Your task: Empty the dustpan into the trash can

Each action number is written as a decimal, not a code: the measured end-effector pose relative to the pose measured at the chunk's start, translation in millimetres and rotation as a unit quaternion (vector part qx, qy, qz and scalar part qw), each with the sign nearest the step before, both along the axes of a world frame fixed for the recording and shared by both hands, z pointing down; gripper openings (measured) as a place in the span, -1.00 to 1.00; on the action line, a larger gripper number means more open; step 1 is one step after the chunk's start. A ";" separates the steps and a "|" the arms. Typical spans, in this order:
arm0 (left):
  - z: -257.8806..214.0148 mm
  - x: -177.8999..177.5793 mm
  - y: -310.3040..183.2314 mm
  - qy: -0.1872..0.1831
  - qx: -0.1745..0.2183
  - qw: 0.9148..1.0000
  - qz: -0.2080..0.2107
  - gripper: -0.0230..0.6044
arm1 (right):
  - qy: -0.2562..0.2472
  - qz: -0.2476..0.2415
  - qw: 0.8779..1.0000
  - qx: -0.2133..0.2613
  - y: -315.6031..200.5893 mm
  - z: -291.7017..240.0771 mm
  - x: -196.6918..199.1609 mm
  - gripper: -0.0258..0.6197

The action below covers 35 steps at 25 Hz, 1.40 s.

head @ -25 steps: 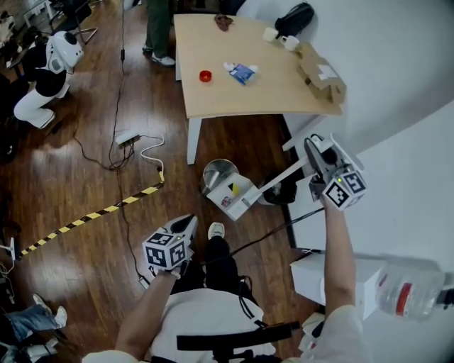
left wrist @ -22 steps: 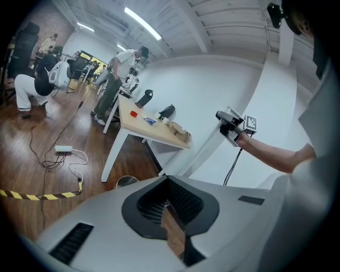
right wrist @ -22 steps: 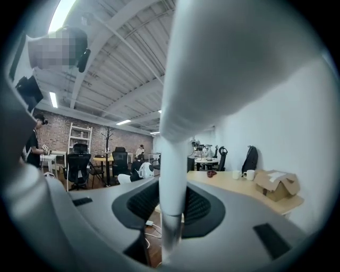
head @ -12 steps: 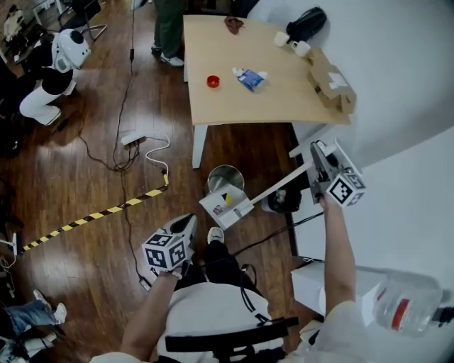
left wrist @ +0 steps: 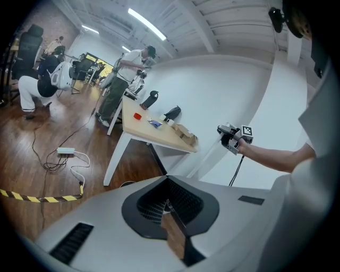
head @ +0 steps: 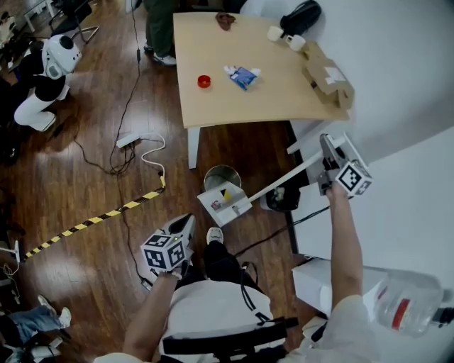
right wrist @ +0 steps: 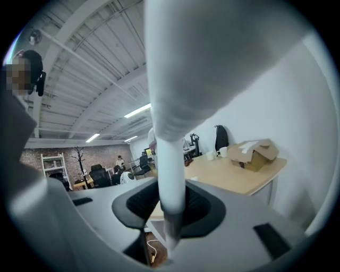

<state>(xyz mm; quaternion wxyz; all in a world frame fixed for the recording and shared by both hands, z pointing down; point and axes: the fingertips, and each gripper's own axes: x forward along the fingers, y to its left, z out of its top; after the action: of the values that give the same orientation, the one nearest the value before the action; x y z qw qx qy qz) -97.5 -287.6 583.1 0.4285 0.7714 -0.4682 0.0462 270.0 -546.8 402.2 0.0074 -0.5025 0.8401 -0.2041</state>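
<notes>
My right gripper (head: 326, 157) is clamped on the handle (head: 287, 179) of the dustpan (head: 225, 201), which holds litter (head: 227, 193) at six o'clock of the trash can (head: 220, 170). I judge it not yet tipped. My left gripper (head: 189, 222) is closed and empty.

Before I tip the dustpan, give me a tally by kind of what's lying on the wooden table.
small red round object: 1
blue-and-white packet: 1
dark brown crumpled object: 1
white cups: 2
black bag: 1
brown cardboard box: 1
Total: 7
</notes>
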 end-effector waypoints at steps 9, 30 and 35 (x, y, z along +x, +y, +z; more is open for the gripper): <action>-8.2 16.7 -29.4 -0.005 0.011 1.000 0.014 -0.95 | 0.061 -0.037 0.997 -0.006 -33.7 -10.8 -51.0 -0.52; -7.7 -1.9 -47.1 -0.003 0.005 1.000 -0.024 -0.95 | 0.067 -0.086 0.992 -0.061 -98.5 1.9 -94.9 -0.52; -5.0 -2.8 -48.3 -0.003 0.002 1.000 -0.025 -0.95 | 0.075 -0.082 0.992 -0.065 -109.5 -0.8 -97.3 -0.52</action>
<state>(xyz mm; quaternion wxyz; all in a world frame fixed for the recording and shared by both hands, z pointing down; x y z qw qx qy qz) -100.2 -335.9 578.1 0.4262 0.7601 -0.4891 0.0368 172.7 -656.3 401.4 -0.1050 -0.4455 0.8616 -0.2196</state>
